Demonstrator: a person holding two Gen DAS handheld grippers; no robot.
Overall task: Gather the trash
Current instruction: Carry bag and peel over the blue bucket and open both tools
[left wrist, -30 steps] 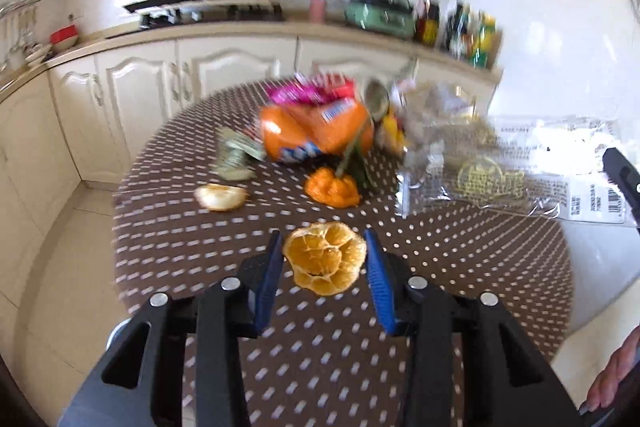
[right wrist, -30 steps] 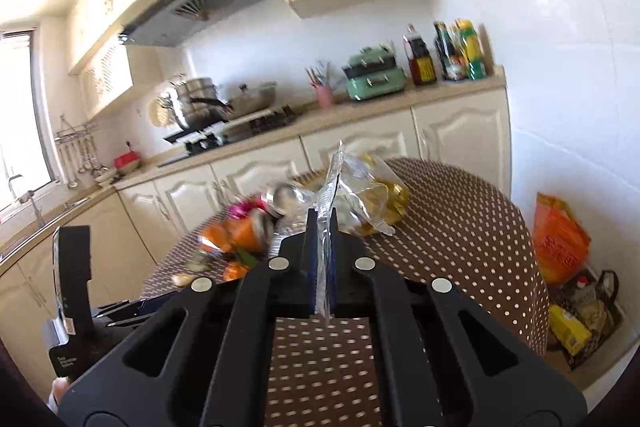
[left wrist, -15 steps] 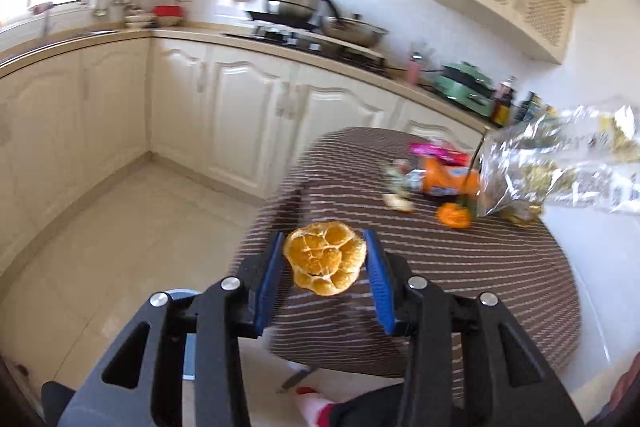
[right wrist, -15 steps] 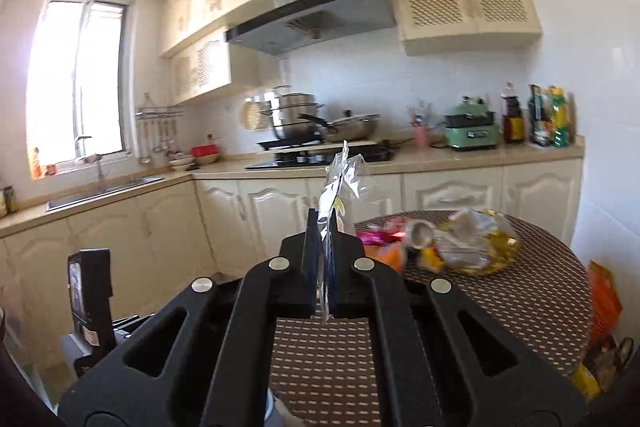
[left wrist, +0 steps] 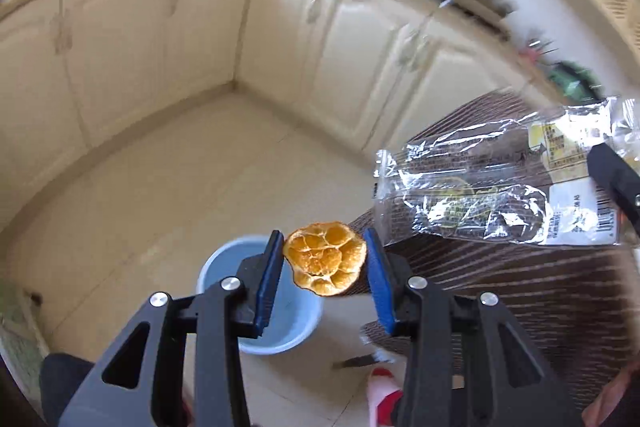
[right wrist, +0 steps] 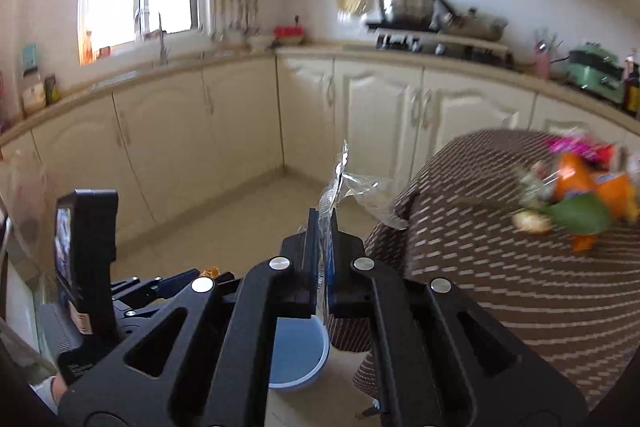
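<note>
Presently, item one: orange peel [left wrist: 325, 264], a dried, cupped piece, clamped between the blue pads of the left hand-held gripper [left wrist: 325, 263]. It hangs in the air just past the edge of the tabletop [left wrist: 520, 287], above the floor and a little to the right of the bucket's mouth as the left wrist view shows it.

Item two: clear plastic wrapper [left wrist: 492, 187], crinkled, printed with a label and barcode. The right hand-held gripper [right wrist: 323, 227] has its jaws pressed together on one end, the rest trailing free in front of it.

Item three: blue bucket [left wrist: 256, 295], round, open-topped, standing on the tiled floor beside the tabletop. It looks the likely receptacle. In the right wrist view it sits low [right wrist: 298, 359], mostly hidden under the gripper body.

Item four: remaining litter [right wrist: 580, 195] on the brown dotted tabletop, comprising an orange packet, a pink wrapper, a green leaf and small scraps, blurred.

Handling note, as judgement: the step in hand is carrying both pieces to the bucket. Bring each load squarely over the opening and low before parting the jaws. The peel should fall straight. The wrapper is light and may drift or cling to a pad, so lower it well into the mouth first.
</note>
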